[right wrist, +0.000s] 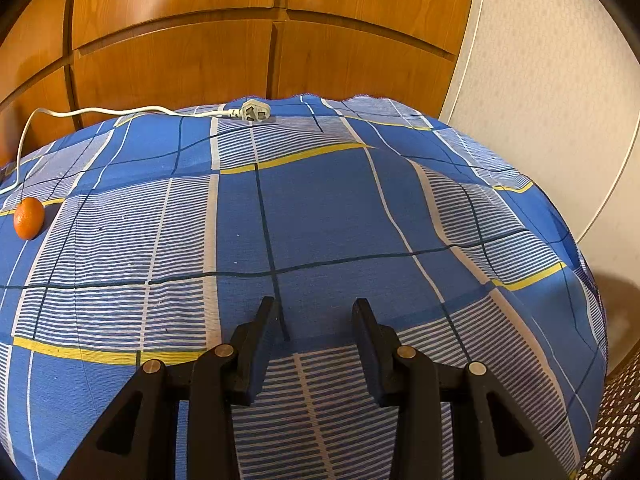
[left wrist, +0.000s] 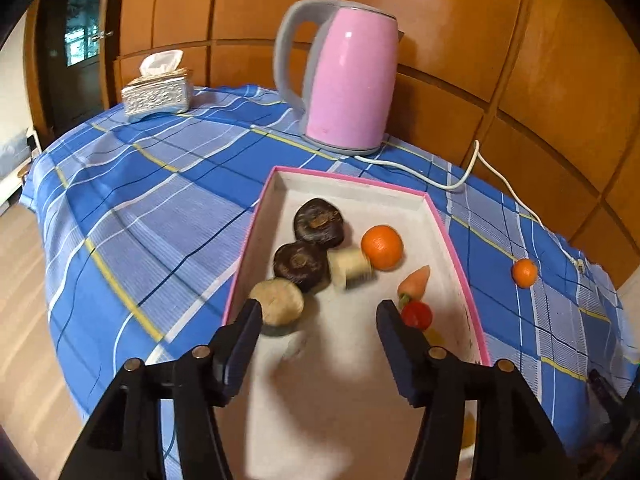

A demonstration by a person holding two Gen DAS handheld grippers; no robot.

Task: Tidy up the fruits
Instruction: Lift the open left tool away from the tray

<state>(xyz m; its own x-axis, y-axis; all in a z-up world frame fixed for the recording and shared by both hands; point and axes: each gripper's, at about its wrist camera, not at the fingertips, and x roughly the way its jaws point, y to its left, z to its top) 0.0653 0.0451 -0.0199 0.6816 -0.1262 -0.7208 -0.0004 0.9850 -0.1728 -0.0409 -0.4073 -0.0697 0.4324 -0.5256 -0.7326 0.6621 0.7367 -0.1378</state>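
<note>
Carrot [left wrist: 416, 280] tip points far-right.

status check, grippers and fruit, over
Left gripper open over tray, empty. Right gripper open, empty. One orange left on cloth beside kettle cord.

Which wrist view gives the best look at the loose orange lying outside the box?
The right wrist view: the loose orange lies unobstructed on the tablecloth near the left edge, larger and sharper. The left wrist view shows it smaller, at far right beyond the box, beside the white cord.
</note>
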